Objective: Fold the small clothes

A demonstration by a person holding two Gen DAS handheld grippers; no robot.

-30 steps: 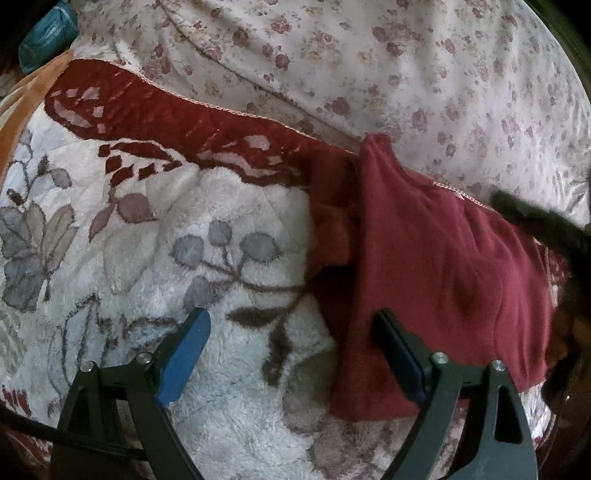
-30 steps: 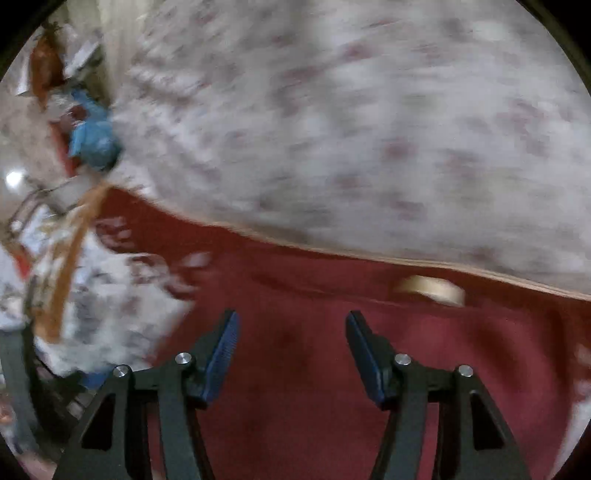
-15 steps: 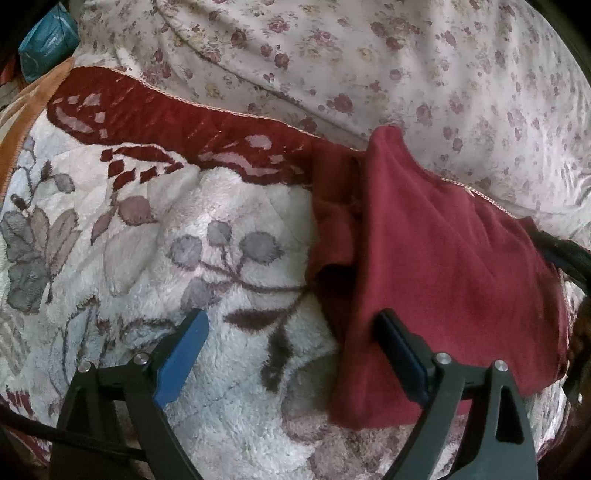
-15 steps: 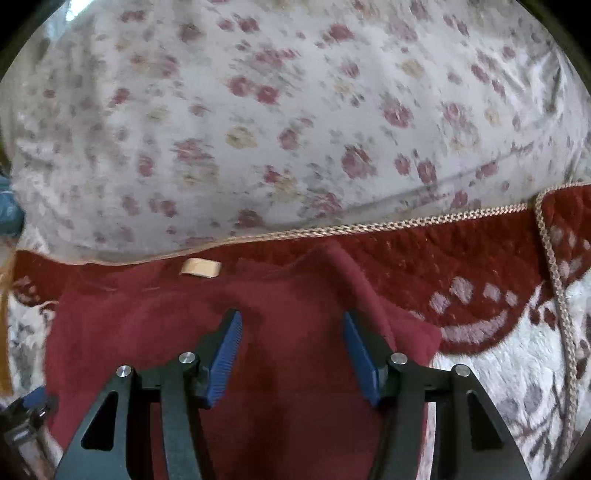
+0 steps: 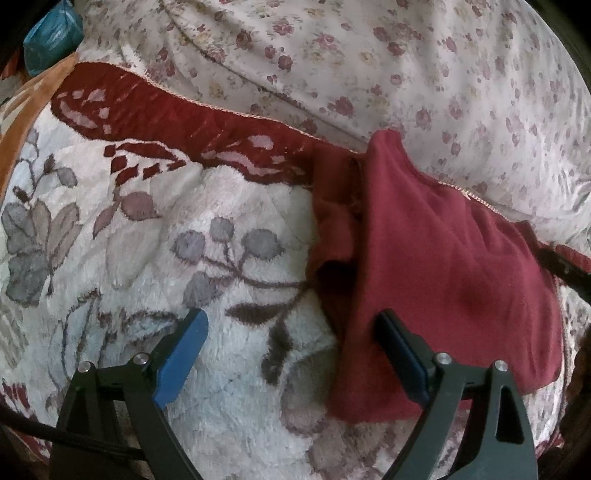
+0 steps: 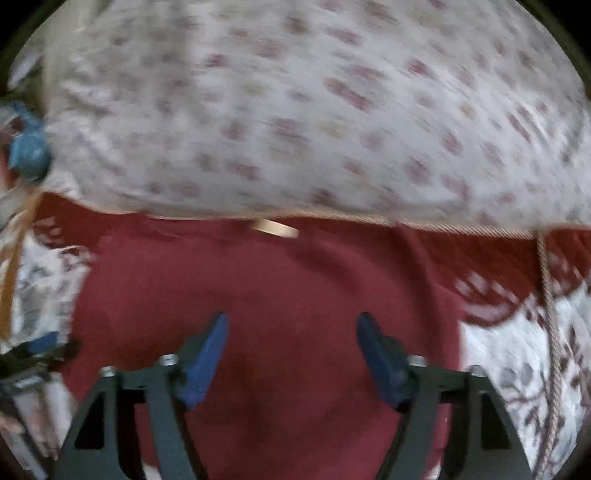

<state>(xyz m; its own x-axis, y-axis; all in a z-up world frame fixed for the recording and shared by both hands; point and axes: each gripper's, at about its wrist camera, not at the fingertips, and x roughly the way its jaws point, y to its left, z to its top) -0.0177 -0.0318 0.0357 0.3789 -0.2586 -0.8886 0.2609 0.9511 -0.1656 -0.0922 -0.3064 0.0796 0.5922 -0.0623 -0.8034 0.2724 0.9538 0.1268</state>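
A dark red garment (image 5: 443, 266) lies spread on a plush white blanket (image 5: 207, 258) patterned with grey leaves and berries and edged by a deep red border, and everything here is placed against that garment. Its far edge runs along the blanket's corded trim, where a floral quilt (image 5: 369, 66) printed with small pink roses begins. On the garment's left side a darker layer of the same cloth shows as a folded flap, and its near hem curls down toward the left gripper (image 5: 291, 354). That gripper hangs over the garment's left edge with its jaws spread wide and nothing between them; one blue-padded finger is over the bare blanket to the left, the other over the red cloth. In the blurred right wrist view the right gripper (image 6: 290, 354) is above the middle of the garment (image 6: 280, 295), its jaws having just been opening and now standing wide with only flat cloth below them, nothing pinched. A pale tan label (image 6: 275, 228) sits at the garment's far edge, just below the quilt (image 6: 295, 103). Far left of the garment, beyond the quilt's corner, lies a teal bundle (image 5: 51, 33)
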